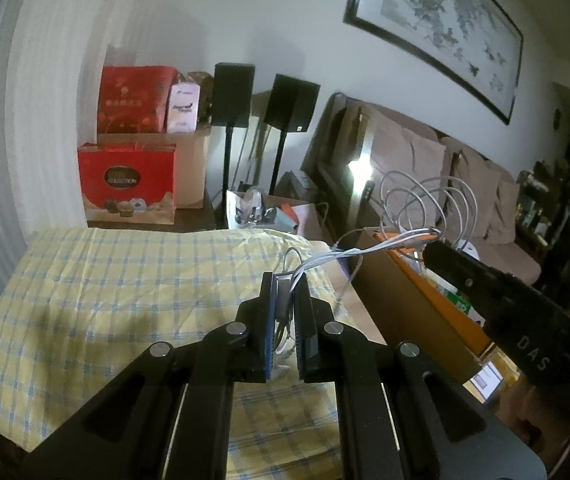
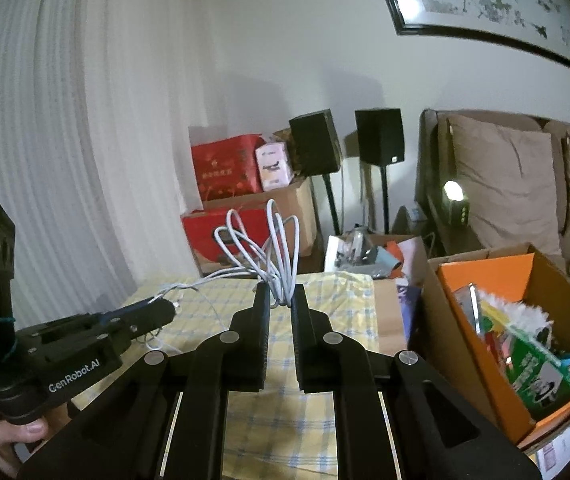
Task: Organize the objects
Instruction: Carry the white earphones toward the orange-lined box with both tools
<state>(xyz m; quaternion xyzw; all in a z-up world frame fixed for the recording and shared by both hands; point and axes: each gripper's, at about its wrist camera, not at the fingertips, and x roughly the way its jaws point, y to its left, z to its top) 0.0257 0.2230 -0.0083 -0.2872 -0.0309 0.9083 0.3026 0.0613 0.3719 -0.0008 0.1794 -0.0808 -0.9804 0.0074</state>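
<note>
A white cable (image 1: 327, 258) runs between both grippers above a table with a yellow plaid cloth (image 1: 125, 280). My left gripper (image 1: 284, 280) is shut on one end of it, where a small grey plug sits between the pads. The right gripper (image 2: 280, 292) is shut on the base of the coiled loops (image 2: 279, 276), which stand up above its fingertips. In the left wrist view the right gripper (image 1: 431, 248) comes in from the right. In the right wrist view the left gripper (image 2: 169, 306) lies low on the left, with a hand (image 2: 17, 436) on its handle.
A cardboard box with orange inner walls (image 2: 485, 276) stands right of the table, holding packets and a white fluffy item. Behind are red gift boxes (image 1: 125, 184), two black speakers on stands (image 1: 233, 96), a smaller cluttered box (image 2: 369, 256) and a sofa with cushions (image 2: 505, 188).
</note>
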